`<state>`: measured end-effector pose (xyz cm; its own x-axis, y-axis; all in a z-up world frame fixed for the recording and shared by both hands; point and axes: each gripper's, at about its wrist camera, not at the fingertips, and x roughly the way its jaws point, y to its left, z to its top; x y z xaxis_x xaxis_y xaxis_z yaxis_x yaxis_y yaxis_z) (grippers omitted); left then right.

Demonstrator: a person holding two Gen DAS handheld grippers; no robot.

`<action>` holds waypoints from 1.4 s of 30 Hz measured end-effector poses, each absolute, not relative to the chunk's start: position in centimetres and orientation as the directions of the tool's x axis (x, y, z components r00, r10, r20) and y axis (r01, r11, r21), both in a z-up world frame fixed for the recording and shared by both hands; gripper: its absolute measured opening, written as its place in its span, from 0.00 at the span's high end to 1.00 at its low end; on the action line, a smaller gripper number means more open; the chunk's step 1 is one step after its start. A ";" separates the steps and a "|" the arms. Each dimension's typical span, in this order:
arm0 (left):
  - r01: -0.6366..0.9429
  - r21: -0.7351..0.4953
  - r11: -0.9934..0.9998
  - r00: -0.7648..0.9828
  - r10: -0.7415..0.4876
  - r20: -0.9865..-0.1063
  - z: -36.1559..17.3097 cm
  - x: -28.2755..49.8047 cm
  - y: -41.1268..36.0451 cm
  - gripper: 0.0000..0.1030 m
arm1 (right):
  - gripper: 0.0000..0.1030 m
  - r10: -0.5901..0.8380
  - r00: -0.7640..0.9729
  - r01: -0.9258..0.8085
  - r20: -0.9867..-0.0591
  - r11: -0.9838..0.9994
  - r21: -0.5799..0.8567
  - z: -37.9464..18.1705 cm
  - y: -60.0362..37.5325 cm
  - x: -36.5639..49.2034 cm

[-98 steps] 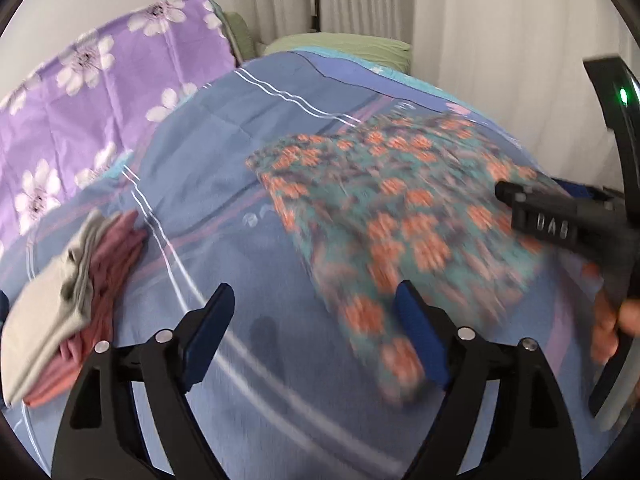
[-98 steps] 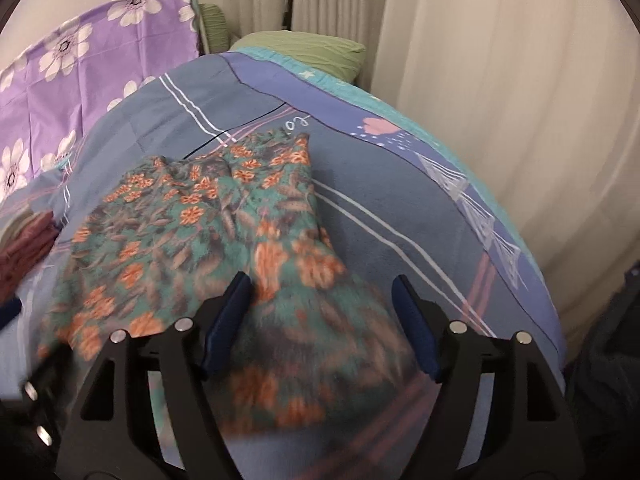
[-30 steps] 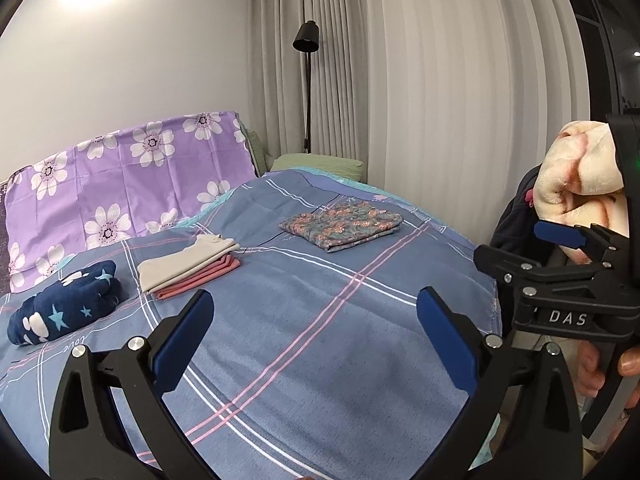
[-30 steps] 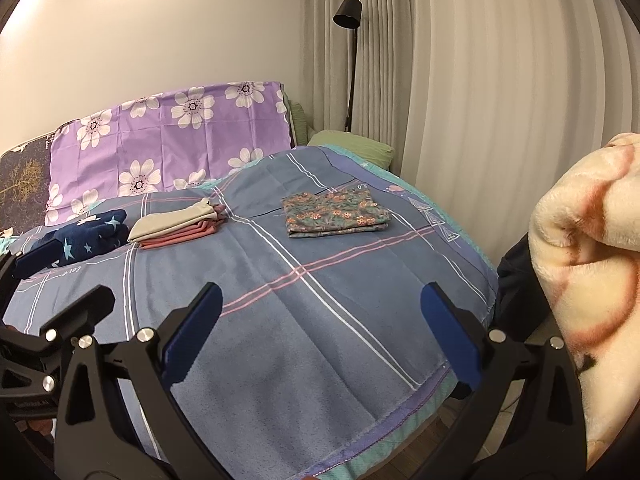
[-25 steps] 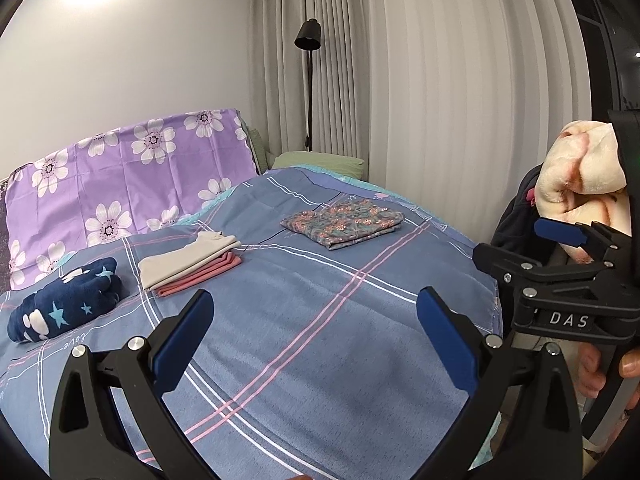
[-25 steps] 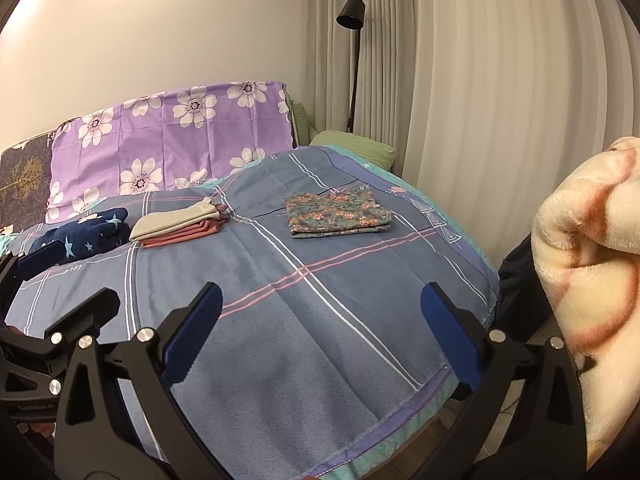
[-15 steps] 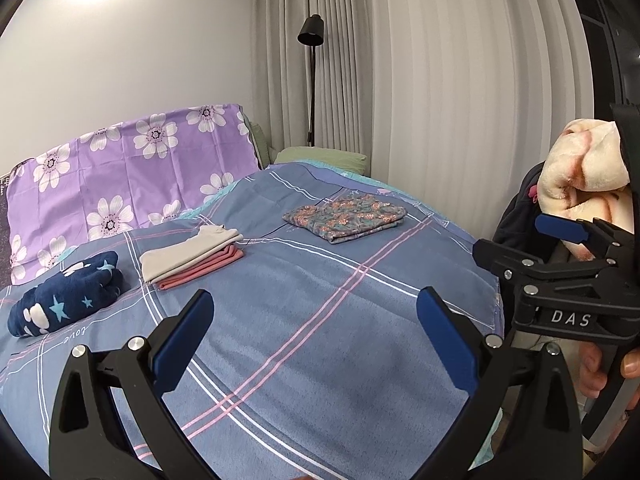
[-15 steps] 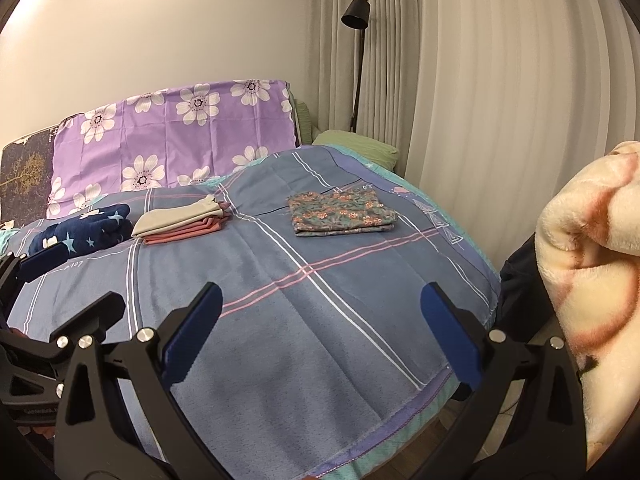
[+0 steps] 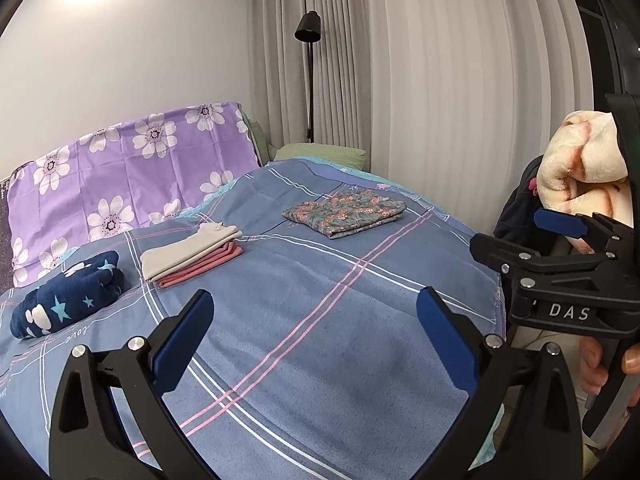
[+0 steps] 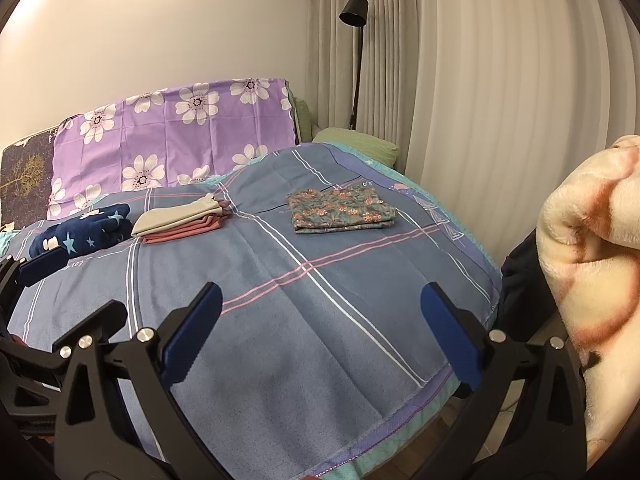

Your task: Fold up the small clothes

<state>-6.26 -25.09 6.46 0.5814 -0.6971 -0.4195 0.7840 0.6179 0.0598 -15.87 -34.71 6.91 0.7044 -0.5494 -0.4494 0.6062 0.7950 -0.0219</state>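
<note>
Both grippers have pulled back from the bed. From the left wrist, the left gripper (image 9: pixel 312 334) has its jaws spread and empty; the folded floral garment (image 9: pixel 344 212) lies far ahead, slightly right. From the right wrist, the right gripper (image 10: pixel 320 330) is likewise spread, the garment (image 10: pixel 342 210) straight ahead, long axis crosswise.

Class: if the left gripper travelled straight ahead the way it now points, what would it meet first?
Most likely the blue plaid bedspread: the open left gripper hangs above its bare near part, angled towards it. The floral garment lies farther back; depth is uncertain.

Three clothes piles (image 9: pixel 344 213) on bed (image 9: pixel 320 320)
</note>
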 end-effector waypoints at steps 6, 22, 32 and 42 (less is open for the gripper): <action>0.781 0.061 0.622 0.585 -0.692 -0.424 6.2 -6.1 -25.3 0.02 | 0.02 -0.550 0.704 0.607 -0.449 0.795 -0.021 6.8 -34.7 -15.9; 0.775 0.084 0.626 0.592 -0.675 -0.440 5.6 -5.9 -25.7 0.02 | 0.02 -0.538 0.701 0.608 -0.468 0.794 -0.001 5.9 -35.6 -15.7; 0.764 0.099 0.638 0.605 -0.653 -0.455 5.3 -5.7 -26.3 0.02 | 0.02 -0.530 0.701 0.604 -0.478 0.797 0.002 5.4 -36.2 -15.3; 0.760 0.107 0.641 0.607 -0.641 -0.470 5.1 -5.4 -27.1 0.02 | 0.02 -0.521 0.700 0.600 -0.488 0.800 0.007 5.0 -37.0 -14.7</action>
<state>-5.41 -27.08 5.13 0.6069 -0.6406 -0.4704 0.7598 0.6413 0.1070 -14.69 -36.96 4.95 0.7004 -0.5207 -0.4881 0.5999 0.8000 0.0075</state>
